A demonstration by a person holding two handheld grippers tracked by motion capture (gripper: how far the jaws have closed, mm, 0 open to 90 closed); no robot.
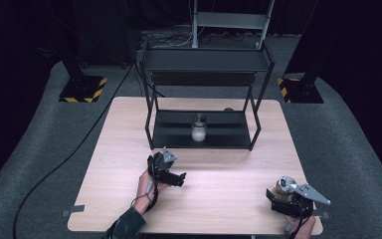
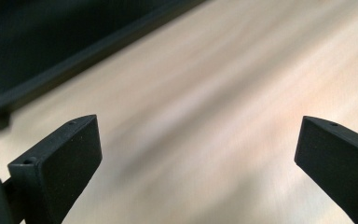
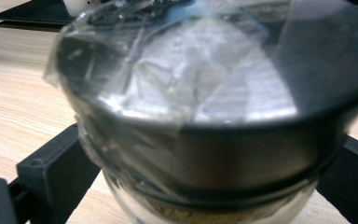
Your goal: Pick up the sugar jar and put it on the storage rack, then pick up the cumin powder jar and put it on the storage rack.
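Note:
My left gripper (image 1: pixel 180 178) hovers over the wooden table (image 1: pixel 229 169) just in front of the black rack (image 1: pixel 202 142), lying sideways. In the left gripper view its jaws stand wide apart around the left gripper (image 2: pixel 198 154), with bare tabletop between them. At the table's front right corner my right gripper (image 1: pixel 280 195) is shut on a glass jar (image 1: pixel 284 185) with a shiny metal lid. In the right gripper view the jar (image 3: pixel 205 116) is wrapped in clear film, with brownish powder inside and a black finger (image 3: pixel 56 177) pressed on each side.
A second jar (image 1: pixel 199 128) with pale contents stands in the middle of the rack's lower shelf. The upper shelf (image 1: pixel 204 59) is bare. A small brown object (image 1: pixel 228 109) lies behind the rack. Cables run over the grey floor at the left.

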